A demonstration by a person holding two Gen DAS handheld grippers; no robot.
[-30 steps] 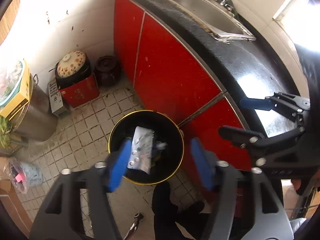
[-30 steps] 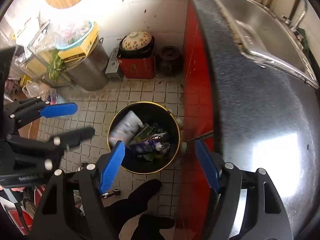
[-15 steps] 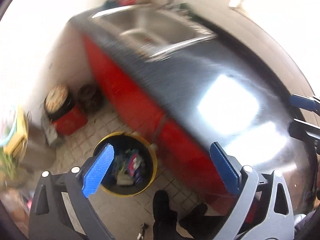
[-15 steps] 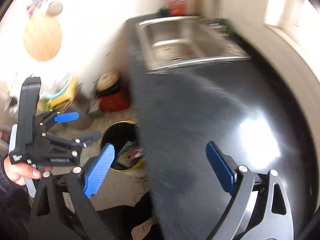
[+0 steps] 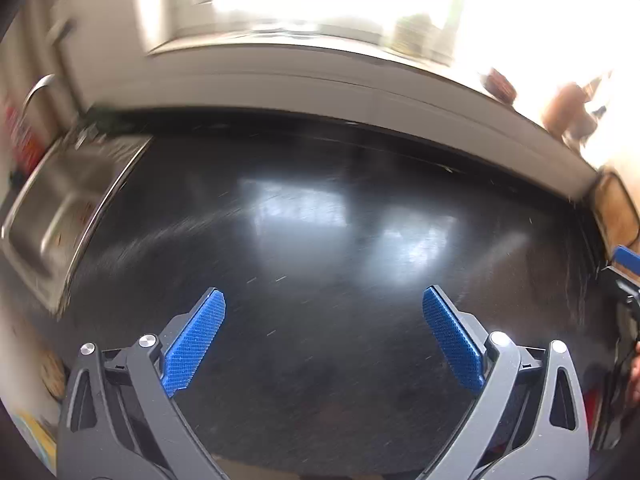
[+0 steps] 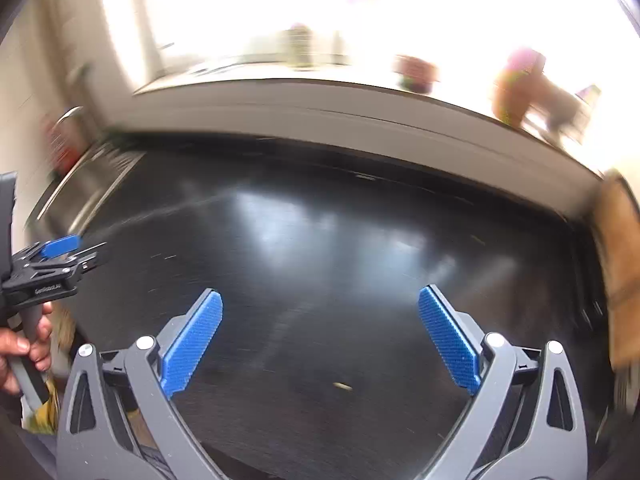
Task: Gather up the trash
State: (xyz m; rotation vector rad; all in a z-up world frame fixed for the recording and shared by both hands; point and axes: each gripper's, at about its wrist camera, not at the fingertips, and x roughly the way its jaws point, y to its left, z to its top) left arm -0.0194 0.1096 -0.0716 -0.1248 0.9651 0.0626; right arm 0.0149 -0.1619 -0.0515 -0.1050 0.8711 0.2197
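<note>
Both views are blurred and look down on a shiny black countertop [image 5: 320,220]. My left gripper [image 5: 323,292] hangs over its near half, blue pads wide apart, nothing between them. My right gripper [image 6: 320,292] hovers over the same counter with its jaws opening and empty. In the right wrist view the left gripper [image 6: 86,250] shows at the left edge, gripped by a hand [image 6: 24,344]. A small pale crumb [image 6: 343,387] lies on the counter between the right gripper's fingers. The trash bin is out of view.
A steel sink [image 5: 52,200] with a faucet [image 5: 38,88] is set into the counter's left end. A brown board-like thing [image 6: 620,260] stands at the right end. Behind the counter runs a pale sill [image 6: 320,96] with blurred pots under a bright window.
Both grippers swung up and away from the yellow-rimmed bin on the floor to face the countertop. Their jaws spread wider, and the blister pack once between the left pads is gone.
</note>
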